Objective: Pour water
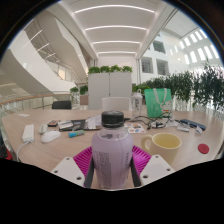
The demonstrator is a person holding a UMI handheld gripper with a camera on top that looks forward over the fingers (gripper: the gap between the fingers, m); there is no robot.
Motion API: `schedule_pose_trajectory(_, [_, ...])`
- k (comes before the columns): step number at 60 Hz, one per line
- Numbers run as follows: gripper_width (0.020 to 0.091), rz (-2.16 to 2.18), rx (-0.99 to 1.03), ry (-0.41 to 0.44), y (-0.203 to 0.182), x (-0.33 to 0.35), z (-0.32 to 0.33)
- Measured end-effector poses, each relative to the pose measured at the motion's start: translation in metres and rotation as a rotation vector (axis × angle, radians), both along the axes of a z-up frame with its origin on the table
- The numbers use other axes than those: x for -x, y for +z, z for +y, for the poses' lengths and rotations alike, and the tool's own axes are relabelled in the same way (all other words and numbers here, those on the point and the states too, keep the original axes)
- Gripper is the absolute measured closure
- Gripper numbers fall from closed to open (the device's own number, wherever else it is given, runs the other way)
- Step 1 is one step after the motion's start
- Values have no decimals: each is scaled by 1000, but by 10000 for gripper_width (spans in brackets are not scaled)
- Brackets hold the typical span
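Bottle [111, 150] stands upright, clamped between the claw [112, 160] pads; yellow cup [166, 147] waits just right, ahead.

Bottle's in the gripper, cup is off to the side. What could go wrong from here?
1. The bottle still has its cap on, so tipping now likely pours nothing.
2. The yellow cup sits beside the fingers, close enough to get knocked when swinging over.
3. Clutter beyond could catch spills.
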State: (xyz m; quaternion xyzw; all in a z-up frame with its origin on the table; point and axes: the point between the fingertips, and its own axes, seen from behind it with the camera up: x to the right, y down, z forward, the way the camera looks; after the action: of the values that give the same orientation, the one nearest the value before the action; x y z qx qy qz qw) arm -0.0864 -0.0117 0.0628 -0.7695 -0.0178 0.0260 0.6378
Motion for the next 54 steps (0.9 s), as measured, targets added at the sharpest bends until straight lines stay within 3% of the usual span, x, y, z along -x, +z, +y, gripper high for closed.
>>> schedule_pose_trajectory(15, [547,18,-55,-3,6,3,16])
schedule_pose_trajectory(24, [647,90,81,19,-2,16,20])
schedule_pose_trajectory(32, [704,470,151,79,47,42,25])
schedule_pose_trajectory(33, [679,533,152,82,57,42,27])
schedule_pose_trajectory(40, [679,1039,165,78,99,16,52])
schedule_pose_trajectory(43, [680,1258,188,37,119,12,58])
schedule_pose_trajectory(46, [680,1498,212,45,113,-8,63])
schedule_pose_trajectory(54, [678,1962,332,-44,77,-34,66])
